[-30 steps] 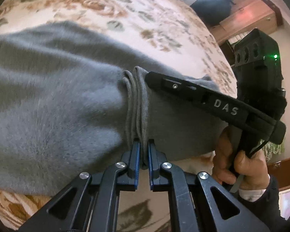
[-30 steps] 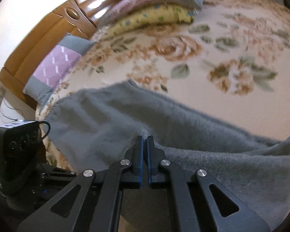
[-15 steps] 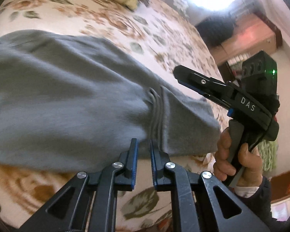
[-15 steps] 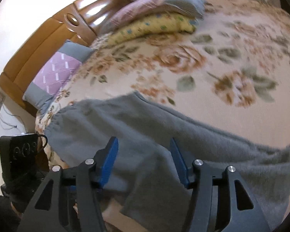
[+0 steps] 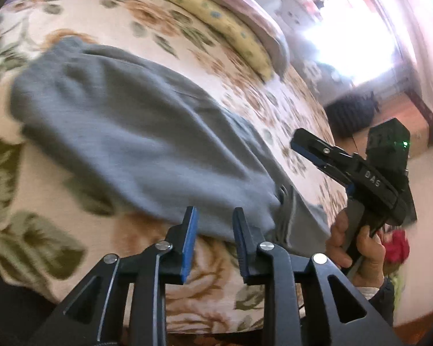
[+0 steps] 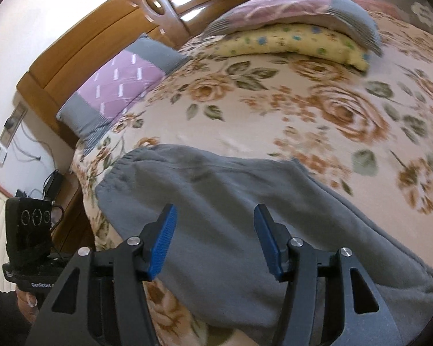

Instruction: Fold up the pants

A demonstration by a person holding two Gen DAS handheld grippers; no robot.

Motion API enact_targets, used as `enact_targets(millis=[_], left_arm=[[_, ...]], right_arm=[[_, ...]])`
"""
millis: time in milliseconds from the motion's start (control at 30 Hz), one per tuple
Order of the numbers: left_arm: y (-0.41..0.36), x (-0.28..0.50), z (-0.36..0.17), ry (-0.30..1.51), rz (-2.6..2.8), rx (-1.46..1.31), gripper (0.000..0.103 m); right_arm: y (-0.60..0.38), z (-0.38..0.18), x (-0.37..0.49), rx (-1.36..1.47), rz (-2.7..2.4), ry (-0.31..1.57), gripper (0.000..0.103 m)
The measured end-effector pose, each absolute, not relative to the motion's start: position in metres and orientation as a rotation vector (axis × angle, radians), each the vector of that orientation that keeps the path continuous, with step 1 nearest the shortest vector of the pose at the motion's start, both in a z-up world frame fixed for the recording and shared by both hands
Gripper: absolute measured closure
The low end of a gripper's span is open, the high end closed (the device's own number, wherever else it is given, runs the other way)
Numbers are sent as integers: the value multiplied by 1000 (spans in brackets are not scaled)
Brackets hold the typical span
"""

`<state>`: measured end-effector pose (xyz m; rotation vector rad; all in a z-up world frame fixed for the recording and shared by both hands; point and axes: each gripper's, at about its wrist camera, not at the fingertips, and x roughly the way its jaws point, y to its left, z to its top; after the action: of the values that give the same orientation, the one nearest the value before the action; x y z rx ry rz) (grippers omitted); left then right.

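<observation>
Grey pants (image 6: 216, 201) are lying folded over and rumpled on the floral bedspread (image 6: 317, 109), waistband at nine o'clock. Left gripper (image 5: 213, 230) is just opening, fingers parted and empty; right gripper (image 6: 213, 239) is hanging spread wide, gripping nothing.

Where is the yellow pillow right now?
In the right wrist view the yellow pillow lies at the far side of the flowered bed, under a pink and grey pillow, well beyond the grey pants.

Grey pants (image 5: 135, 144) lie folded across the floral bedspread (image 5: 274, 103), frame centre. The left gripper (image 5: 213, 216), bottom centre, has just been opening, jaws empty. The right gripper (image 5: 300, 141) hangs at right, hand-held.
</observation>
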<state>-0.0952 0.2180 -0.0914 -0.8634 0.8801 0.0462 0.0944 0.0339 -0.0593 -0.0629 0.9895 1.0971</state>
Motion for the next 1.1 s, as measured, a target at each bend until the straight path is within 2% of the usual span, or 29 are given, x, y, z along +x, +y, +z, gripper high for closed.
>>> enact_targets(millis=[133, 600, 700, 900, 1067, 1100], left_arm=[[234, -113, -95, 844, 128, -912, 65], [282, -147, -105, 772, 258, -1038, 65], [288, -150, -108, 767, 277, -1059, 60], [299, -152, -119, 763, 302, -1114, 59], [306, -152, -125, 766, 342, -1136, 51], [308, -152, -127, 770, 357, -1137, 48]], right_arm=[[60, -51, 86, -86, 1146, 980, 46], [127, -43, 67, -152, 1256, 984, 46], [136, -44, 65, -160, 1267, 988, 45], [153, -49, 65, -175, 1281, 1004, 43], [166, -57, 66, -194, 1293, 1025, 40], [169, -59, 66, -197, 1296, 1029, 40]])
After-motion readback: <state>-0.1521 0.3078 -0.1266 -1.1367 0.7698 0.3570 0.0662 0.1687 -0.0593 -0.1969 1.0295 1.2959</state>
